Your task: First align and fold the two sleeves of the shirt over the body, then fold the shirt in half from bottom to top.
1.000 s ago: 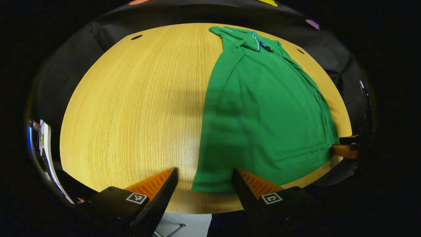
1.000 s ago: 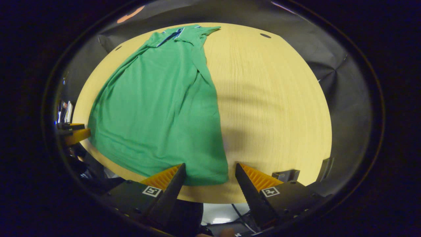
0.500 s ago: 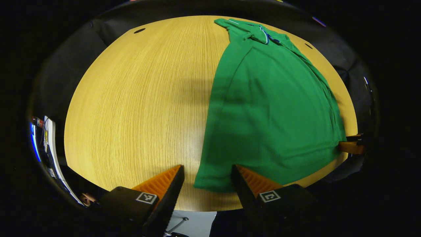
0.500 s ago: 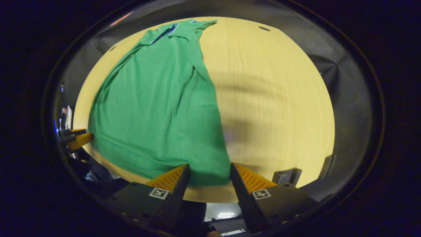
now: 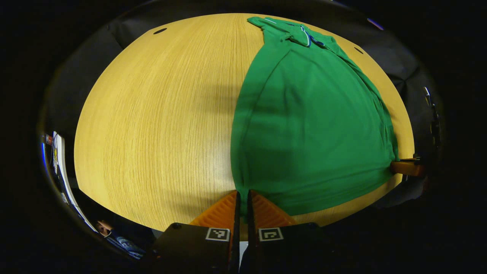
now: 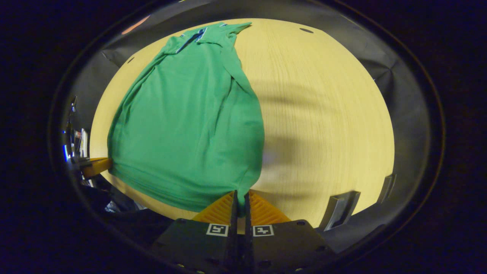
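Note:
A green shirt (image 5: pixel 312 114) lies flat on the wooden table (image 5: pixel 159 114), collar at the far end, both sleeves lying over the body. In the left gripper view my left gripper (image 5: pixel 242 196) is shut on the shirt's near left bottom corner. In the right gripper view the shirt (image 6: pixel 190 114) stretches away and my right gripper (image 6: pixel 239 198) is shut on the near right bottom corner. The hem bunches where each gripper pinches it. The right gripper (image 5: pixel 407 167) shows at the shirt's right edge in the left gripper view; the left gripper (image 6: pixel 95 165) shows at the left edge in the right gripper view.
The round table (image 6: pixel 323 114) has bare wood beside the shirt on both sides. Small dark holes (image 5: pixel 159 30) mark its far rim. Black cloth surrounds the table. A grey bracket (image 6: pixel 338 207) sits past the near right edge.
Both grippers went from open around the shirt's bottom corners to shut on them. The hem now puckers toward each gripper.

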A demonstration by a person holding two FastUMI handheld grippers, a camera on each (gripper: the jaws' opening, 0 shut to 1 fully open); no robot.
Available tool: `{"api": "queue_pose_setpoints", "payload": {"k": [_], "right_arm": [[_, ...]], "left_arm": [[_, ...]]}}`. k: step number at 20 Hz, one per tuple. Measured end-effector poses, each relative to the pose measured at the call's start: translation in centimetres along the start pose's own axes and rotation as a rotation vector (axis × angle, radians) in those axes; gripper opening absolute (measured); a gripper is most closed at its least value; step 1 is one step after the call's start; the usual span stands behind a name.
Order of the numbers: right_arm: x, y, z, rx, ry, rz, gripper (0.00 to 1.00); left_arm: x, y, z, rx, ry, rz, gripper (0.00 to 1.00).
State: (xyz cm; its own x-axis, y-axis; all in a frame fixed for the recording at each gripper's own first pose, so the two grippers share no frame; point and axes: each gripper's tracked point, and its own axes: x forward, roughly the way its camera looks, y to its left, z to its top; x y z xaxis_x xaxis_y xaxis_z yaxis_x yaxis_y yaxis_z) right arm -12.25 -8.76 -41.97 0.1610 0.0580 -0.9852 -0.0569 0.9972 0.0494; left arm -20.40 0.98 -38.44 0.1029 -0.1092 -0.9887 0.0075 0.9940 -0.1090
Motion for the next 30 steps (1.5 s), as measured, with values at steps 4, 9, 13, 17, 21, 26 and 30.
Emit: {"api": "queue_pose_setpoints", "payload": {"k": [4,9,13,17,21,26,30], "right_arm": [[-0.5,-0.2,-0.6,-0.003,0.012,-0.001,0.0],[-2.5,-0.5,0.4,0.023,-0.011,0.034,0.0],[-4.5,-0.8,2.1,0.035,-0.061,0.055,0.0],[-5.7,-1.0,3.9,0.077,-0.096,0.082,0.01],[-6.9,-1.2,6.8,0.084,-0.151,0.096,0.01],[-9.9,-0.8,11.9,0.082,-0.25,0.12,0.0],[-12.0,-0.5,16.5,0.085,-0.339,0.136,0.02]], "left_arm": [[-0.9,-1.4,0.0,-0.024,0.014,-0.066,0.09],[-4.6,-3.0,2.6,-0.006,-0.019,-0.116,0.08],[-5.9,-3.1,3.5,0.001,-0.04,-0.13,0.09],[-6.7,-3.3,5.6,-0.009,-0.078,-0.143,0.08],[-7.8,-3.6,9.0,0.039,-0.141,-0.148,0.08],[-10.2,-4.1,14.2,0.084,-0.239,-0.162,0.08],[-11.9,-4.4,19.0,0.072,-0.334,-0.163,0.08]]}}
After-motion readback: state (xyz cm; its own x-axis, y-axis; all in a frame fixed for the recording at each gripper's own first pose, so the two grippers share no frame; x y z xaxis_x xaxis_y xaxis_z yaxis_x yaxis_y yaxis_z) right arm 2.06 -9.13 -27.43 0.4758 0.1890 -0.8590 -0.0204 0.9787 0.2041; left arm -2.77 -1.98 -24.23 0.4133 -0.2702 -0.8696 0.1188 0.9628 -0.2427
